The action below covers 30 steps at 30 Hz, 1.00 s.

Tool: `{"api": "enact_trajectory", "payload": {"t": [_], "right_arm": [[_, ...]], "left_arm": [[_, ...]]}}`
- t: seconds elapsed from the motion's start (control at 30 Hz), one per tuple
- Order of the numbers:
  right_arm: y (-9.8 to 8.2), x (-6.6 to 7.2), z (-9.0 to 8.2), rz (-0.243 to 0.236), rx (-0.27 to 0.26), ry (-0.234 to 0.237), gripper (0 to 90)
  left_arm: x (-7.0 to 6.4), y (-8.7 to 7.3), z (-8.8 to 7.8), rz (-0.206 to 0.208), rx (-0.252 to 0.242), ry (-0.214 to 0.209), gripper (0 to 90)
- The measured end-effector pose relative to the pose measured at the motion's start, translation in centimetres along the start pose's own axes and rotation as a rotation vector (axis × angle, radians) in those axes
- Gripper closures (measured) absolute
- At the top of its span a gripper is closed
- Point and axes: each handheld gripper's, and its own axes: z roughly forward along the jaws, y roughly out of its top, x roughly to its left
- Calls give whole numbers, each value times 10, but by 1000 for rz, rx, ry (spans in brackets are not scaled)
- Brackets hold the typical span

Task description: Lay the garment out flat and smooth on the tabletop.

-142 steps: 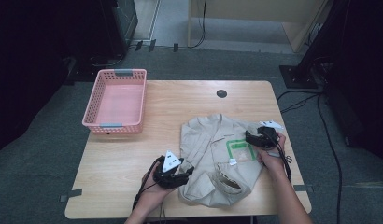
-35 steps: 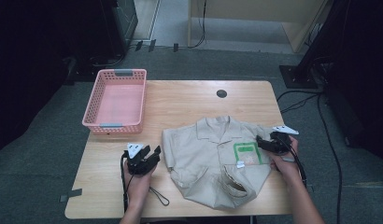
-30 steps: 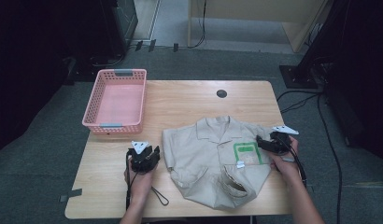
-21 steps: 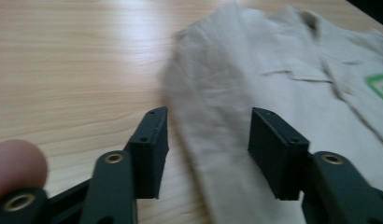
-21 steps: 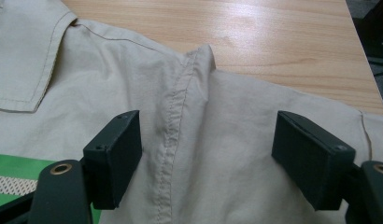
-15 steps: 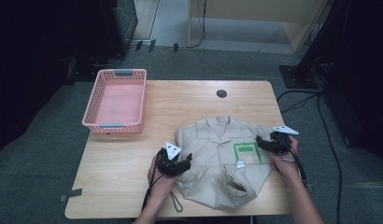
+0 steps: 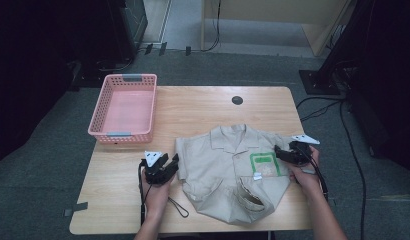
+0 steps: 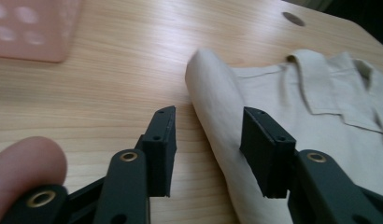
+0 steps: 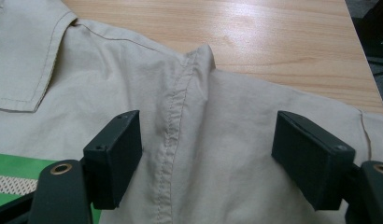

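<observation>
A beige short-sleeved shirt [image 7: 228,165] lies flat near the table's front edge, collar away from me, with a green patch [image 7: 263,162] on its chest. My left gripper [image 7: 172,161] is at the shirt's left edge. In the left gripper view the folded edge of the shirt [image 8: 292,107] lies between the jaws of the left gripper [image 8: 209,114]. They have just been closing, and one pad still stands apart from the cloth. My right gripper [image 7: 279,151] sits on the shirt's right shoulder. The jaws of the right gripper [image 9: 208,126] stand wide over the shirt's [image 9: 203,116] sleeve seam.
A pink plastic basket [image 7: 122,134] stands at the table's left back, also seen in the left gripper view as the basket [image 8: 31,28]. A dark round hole [image 7: 237,100] marks the wooden table [image 7: 203,110] behind the shirt. A cable loop [image 7: 178,207] trails by my left hand.
My left gripper swung right to the shirt's left edge, then drew back left a little. The right gripper and the shirt's right side have stayed put.
</observation>
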Motion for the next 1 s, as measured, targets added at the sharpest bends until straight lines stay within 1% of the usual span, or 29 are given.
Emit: {"api": "enact_trajectory", "payload": {"t": [0.03,0.1,0.13,0.17,0.23,0.27,0.3,0.33,0.37,0.43,0.47,0.5,0.57,0.63,0.67,0.77,0.8,0.83,0.87,1.0], "right_arm": [[0,0,0,0,0,0,245],[0,0,0,0,0,0,245],[0,0,0,0,0,0,245],[0,0,0,0,0,-1,245],[0,0,0,1,0,-2,245],[0,0,0,1,0,-1,245],[0,0,0,0,0,-1,245],[0,0,0,1,0,-1,245],[0,0,0,1,0,-1,245],[0,0,0,1,0,-1,245],[0,0,0,0,0,-1,245],[0,0,0,1,0,-1,245],[0,0,0,1,0,-1,245],[0,0,0,0,0,-1,245],[0,0,0,1,0,-1,245],[0,0,0,1,0,-1,245],[0,0,0,0,0,-1,245],[0,0,0,0,0,-1,245],[0,0,0,0,0,-1,245],[0,0,0,0,0,0,245]], "left_arm": [[2,0,1,1,8,33,590],[6,-1,4,-13,27,58,613],[7,-1,5,-22,31,88,626],[7,-2,6,-21,34,102,636],[5,-4,10,8,64,100,631],[3,-4,11,27,72,102,609],[-1,-4,11,45,78,89,585],[-3,-3,12,43,80,66,557],[-6,-3,12,36,84,35,532],[-15,-3,13,24,75,-44,476],[-21,-3,13,29,75,-72,461],[-26,-4,14,50,84,-91,452],[-37,-5,16,79,102,-119,434],[-46,-7,18,109,118,-141,426],[-52,-9,20,132,128,-144,421],[-62,-13,23,178,149,-148,410],[-65,-15,23,193,149,-151,405],[-69,-17,23,219,148,-146,400],[-71,-18,22,236,144,-154,399],[-80,-21,14,301,100,-211,402]]}}
